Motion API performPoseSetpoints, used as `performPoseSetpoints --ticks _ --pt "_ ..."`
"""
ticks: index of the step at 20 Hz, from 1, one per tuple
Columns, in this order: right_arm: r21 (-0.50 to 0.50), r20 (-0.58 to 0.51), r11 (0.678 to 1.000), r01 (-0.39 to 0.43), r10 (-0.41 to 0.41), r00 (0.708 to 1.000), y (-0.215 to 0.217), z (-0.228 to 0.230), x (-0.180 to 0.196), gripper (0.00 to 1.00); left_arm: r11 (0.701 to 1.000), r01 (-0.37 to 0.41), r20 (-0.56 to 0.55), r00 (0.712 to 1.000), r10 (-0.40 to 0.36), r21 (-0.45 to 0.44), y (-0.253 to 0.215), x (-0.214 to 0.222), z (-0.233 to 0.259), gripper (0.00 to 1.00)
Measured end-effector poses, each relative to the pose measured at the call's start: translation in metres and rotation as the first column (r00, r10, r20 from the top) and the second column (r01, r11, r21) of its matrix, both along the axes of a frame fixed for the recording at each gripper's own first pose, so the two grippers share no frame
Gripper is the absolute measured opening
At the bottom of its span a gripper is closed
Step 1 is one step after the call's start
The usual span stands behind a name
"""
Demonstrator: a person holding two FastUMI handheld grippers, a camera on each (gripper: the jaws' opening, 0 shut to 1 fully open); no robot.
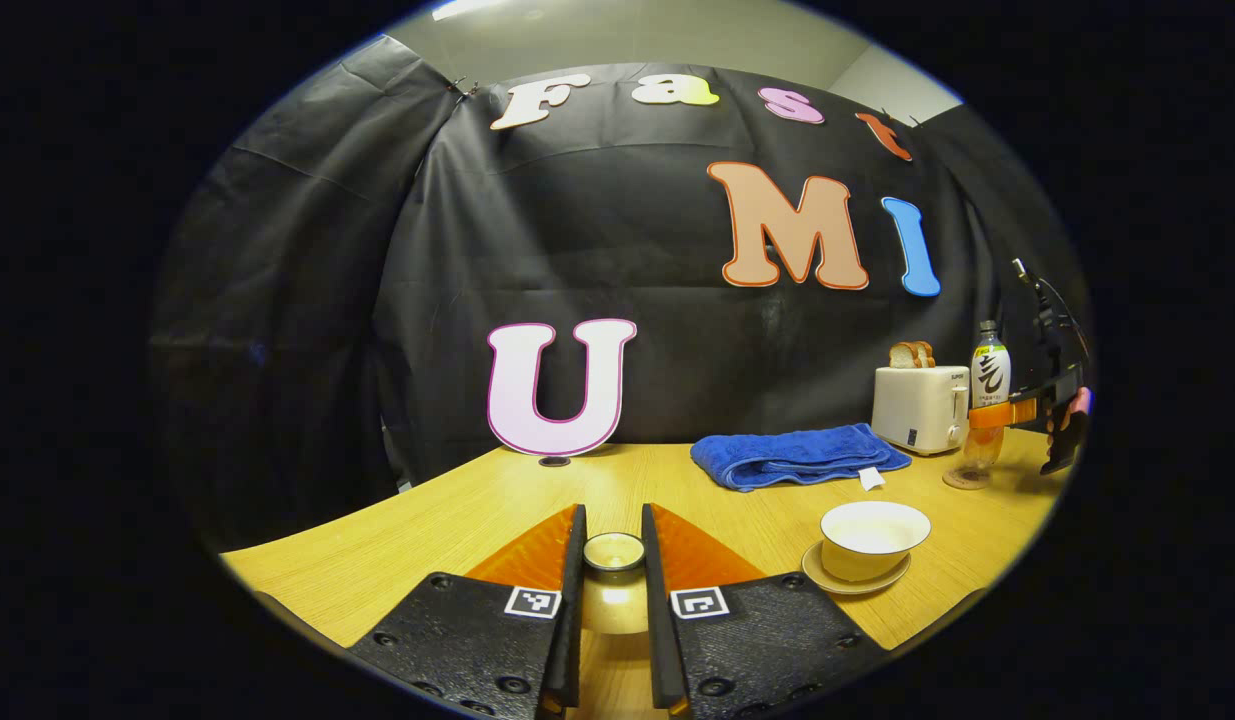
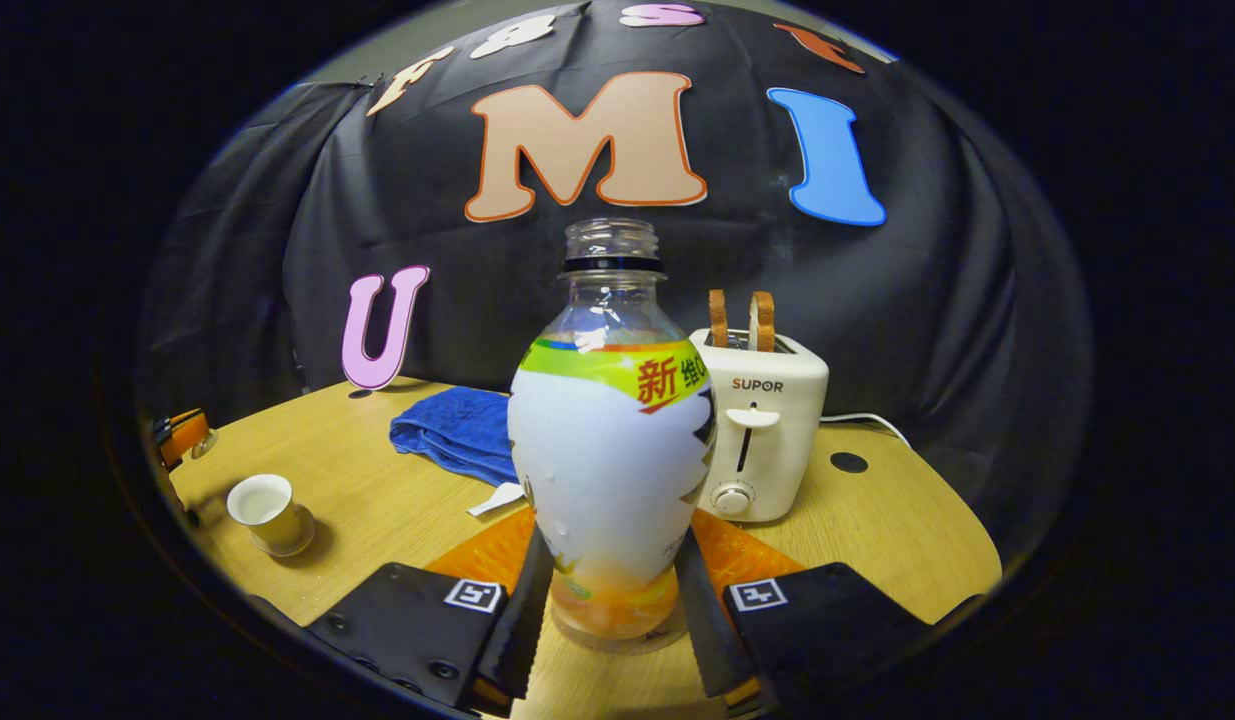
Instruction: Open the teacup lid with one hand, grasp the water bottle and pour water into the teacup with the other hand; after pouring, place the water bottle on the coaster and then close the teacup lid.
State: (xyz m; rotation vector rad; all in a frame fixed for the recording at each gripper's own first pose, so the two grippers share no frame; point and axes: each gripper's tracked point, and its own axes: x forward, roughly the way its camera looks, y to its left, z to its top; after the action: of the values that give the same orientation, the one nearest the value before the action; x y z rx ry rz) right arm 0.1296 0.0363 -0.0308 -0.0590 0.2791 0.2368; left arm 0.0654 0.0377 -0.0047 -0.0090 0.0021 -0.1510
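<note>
bench (image 1: 477, 500): carries the open teacup (image 1: 874, 540).
water bottle (image 2: 612, 440): uncapped, upright, right of teacup, right tool (image 2: 611, 610) clamping it.
lid (image 1: 614, 551): pinched in left tool (image 1: 614, 560).
step: likely pouring next; carry bottle over teacup, tilt.

1. I see even, fairly bright light from above; a ceiling lamp (image 1: 467, 8) glows at the top of the left gripper view.
2. Ahead of the left gripper (image 1: 614, 560), the table (image 1: 457, 500) carries a pale sheen.
3. Shadows are soft and short; the teacup (image 2: 265, 512) casts one to its right.
4. Fisheye bending curves the table edge in both views.
5. The water bottle (image 2: 612, 450), close between the right gripper's (image 2: 614, 590) fingers, stays sharp, with small highlights.
</note>
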Motion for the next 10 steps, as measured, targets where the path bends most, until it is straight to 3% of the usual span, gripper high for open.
performPoseSetpoints --ticks 10 --pt "-0.030 0.001 0.999 -0.026 0.026 1.000 0.007 -0.014 0.003 0.68 1.000 0.000 0.000 1.000 0.000 0.000 0.000 0.000 0.000 0.25"
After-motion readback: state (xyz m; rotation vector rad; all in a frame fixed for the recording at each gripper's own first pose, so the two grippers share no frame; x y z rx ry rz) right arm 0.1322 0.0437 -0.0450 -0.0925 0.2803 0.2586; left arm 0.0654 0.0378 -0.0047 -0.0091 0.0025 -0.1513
